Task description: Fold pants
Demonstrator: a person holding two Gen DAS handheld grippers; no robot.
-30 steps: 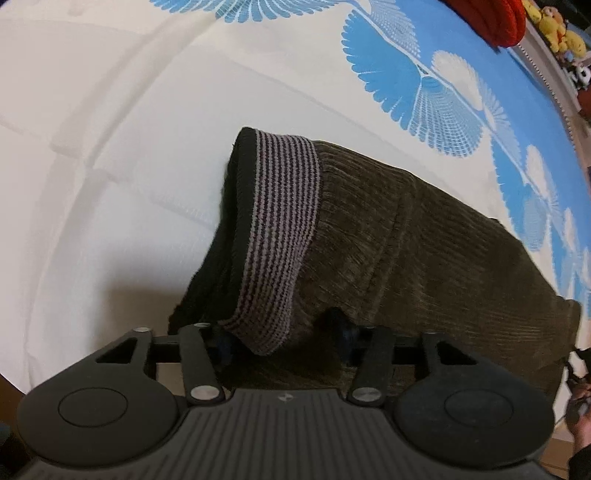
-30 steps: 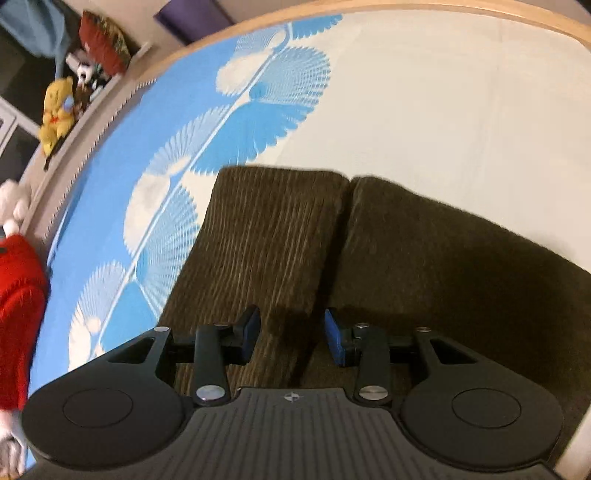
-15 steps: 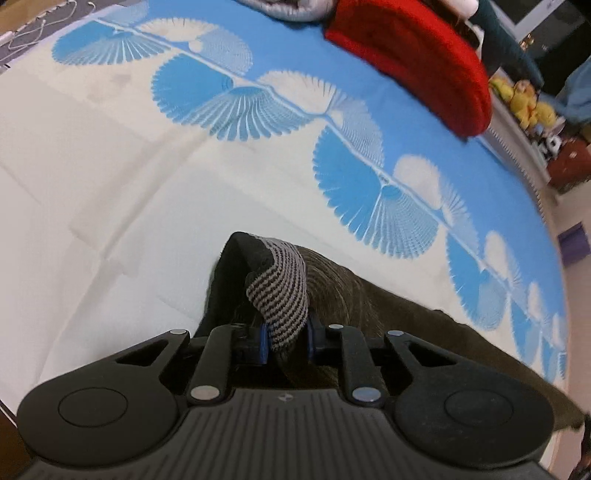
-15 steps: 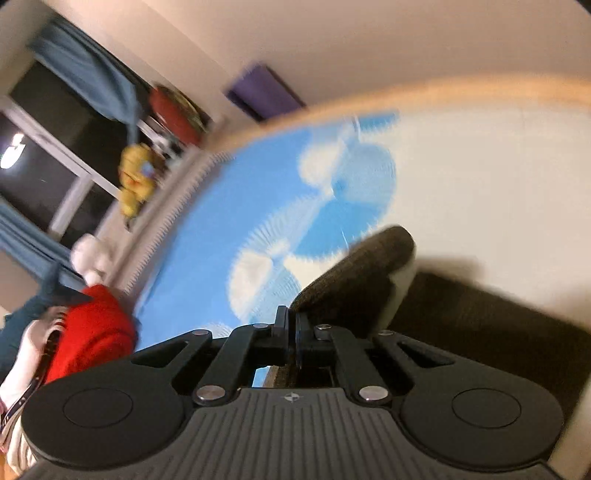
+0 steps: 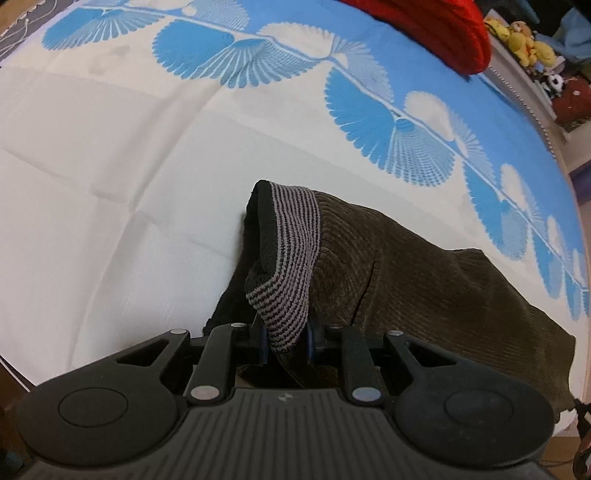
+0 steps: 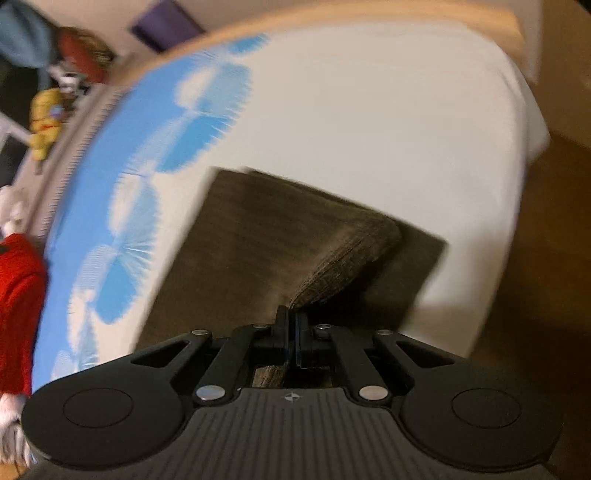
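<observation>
Dark olive-brown corduroy pants [image 5: 424, 295] lie on a bed sheet [image 5: 110, 184], white with blue fan-shaped prints along one side; fine ribbed wale on the fabric, soft and thick. The waistband [image 5: 291, 266] is knit elastic, striped grey and black, turned up into a curved loop with the black inner lining showing. Left gripper [image 5: 284, 339] is clamped on the lower end of that waistband, blue pads pressing both sides, lifting it off the sheet. From the left wrist view the pants' long axis runs from the waistband at centre out to the right and slightly down. Right gripper [image 6: 291, 332] is clenched tight on a leg hem [image 6: 347, 262], which rises as a rounded ribbed fold above the flat leg portion [image 6: 236, 240]; that view is motion-blurred. The flat part reads as a rectangle near the sheet's white edge. A red knit garment [image 5: 424, 26] sits on the far side, stuffed toys [image 5: 521, 37] beyond it.
</observation>
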